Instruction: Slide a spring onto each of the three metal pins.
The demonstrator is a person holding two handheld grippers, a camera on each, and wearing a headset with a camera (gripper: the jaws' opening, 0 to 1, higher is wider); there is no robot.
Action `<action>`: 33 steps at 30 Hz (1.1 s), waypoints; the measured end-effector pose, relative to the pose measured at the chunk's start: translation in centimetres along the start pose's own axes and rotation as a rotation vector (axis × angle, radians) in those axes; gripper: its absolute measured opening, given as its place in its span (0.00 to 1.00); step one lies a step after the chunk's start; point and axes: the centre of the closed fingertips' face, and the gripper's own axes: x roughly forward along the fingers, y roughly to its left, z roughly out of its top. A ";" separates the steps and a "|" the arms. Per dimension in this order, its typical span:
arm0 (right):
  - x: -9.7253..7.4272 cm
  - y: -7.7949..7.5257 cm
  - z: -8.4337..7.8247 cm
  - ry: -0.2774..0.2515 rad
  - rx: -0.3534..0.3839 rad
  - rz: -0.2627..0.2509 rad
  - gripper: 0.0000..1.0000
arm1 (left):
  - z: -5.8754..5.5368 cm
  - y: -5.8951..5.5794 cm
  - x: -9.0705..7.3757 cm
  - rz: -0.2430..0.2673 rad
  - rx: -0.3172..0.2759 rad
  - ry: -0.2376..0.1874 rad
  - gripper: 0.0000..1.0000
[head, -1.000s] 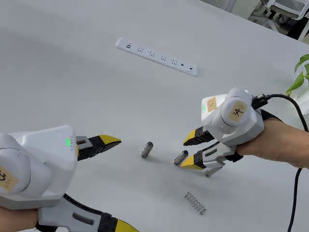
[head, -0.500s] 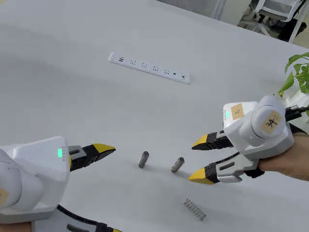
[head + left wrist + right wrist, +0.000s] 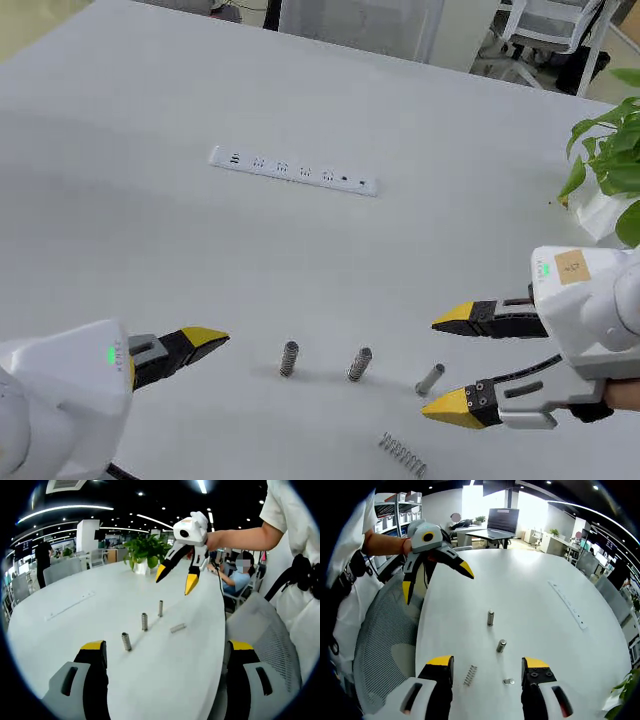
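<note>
Both grippers gape wide, holding nothing. The loose spring [image 3: 470, 675] lies flat on the table [image 3: 530, 595], seen between the right gripper's [image 3: 488, 664] jaws, beside a pin [image 3: 509, 681] that looks bare. Toward the left gripper [image 3: 166, 647], two more pins [image 3: 359, 363] carry springs.

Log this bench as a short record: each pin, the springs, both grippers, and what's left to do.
end pin: upright, spring on
middle pin: upright, spring on
bare pin: no spring yet
loose spring: lying flat on the table, near the bare pin
left gripper: open, empty
right gripper: open, empty, held above the table
remaining: one spring to fit
</note>
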 end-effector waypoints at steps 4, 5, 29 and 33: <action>-1.2 0.7 -1.0 -0.029 0.020 -0.010 0.57 | 0.3 -0.2 0.2 -0.004 0.014 0.013 0.99; -1.4 0.8 -1.2 -0.035 0.027 -0.011 0.58 | 0.4 -0.2 0.2 -0.004 0.016 0.014 0.99; -4.6 3.2 -7.3 -0.172 0.177 -0.062 0.86 | 1.6 -2.4 2.4 -0.064 0.119 0.117 0.96; -4.7 3.4 -8.1 -0.185 0.193 -0.075 0.87 | 1.9 -2.7 3.5 -0.089 0.146 0.131 0.95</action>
